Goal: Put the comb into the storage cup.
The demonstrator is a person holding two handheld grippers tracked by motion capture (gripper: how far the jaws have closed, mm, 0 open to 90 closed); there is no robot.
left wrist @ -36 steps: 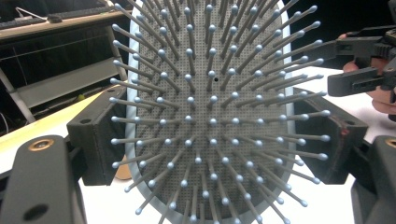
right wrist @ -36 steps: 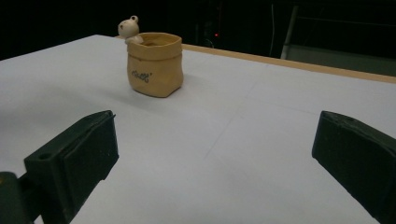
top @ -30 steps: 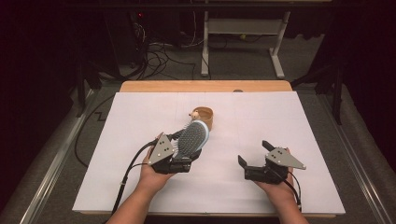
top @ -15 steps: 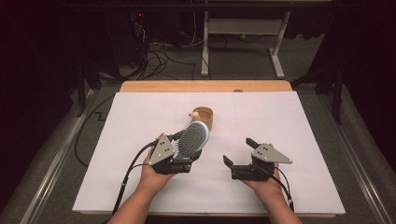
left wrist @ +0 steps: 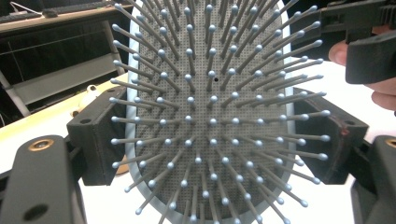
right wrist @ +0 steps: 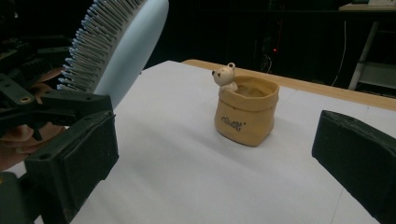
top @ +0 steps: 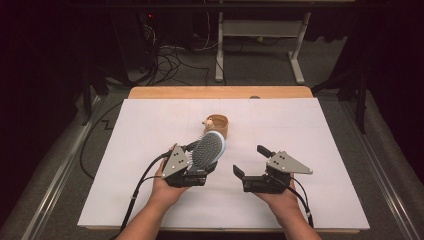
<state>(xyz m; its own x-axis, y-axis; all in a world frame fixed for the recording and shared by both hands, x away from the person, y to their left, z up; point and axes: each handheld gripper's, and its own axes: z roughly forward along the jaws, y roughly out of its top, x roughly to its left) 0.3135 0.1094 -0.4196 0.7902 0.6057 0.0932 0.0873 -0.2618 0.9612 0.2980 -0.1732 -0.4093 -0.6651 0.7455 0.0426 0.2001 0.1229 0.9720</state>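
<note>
My left gripper (top: 200, 169) (left wrist: 217, 140) is shut on a light blue hairbrush (top: 209, 149) (left wrist: 205, 116) with grey bristles. The jaws clamp the brush head's two edges, and the head tilts up and away over the table. The brush (right wrist: 121, 42) also rises at the upper left of the right gripper view. My right gripper (top: 251, 161) (right wrist: 217, 161) stands open just right of the brush, with nothing between its jaws. A tan bag-shaped pot (top: 218, 125) (right wrist: 245, 112) with a small bear on its rim sits upright beyond the brush.
A white sheet (top: 325, 130) covers the wooden table (top: 220, 92), whose far edge shows bare. Behind the table lie floor cables (top: 170, 55) and the legs of a white desk frame (top: 295, 55). Metal rails run along both sides.
My right gripper has moved left toward the brush and risen a little. The left gripper and the brush have stayed put.
</note>
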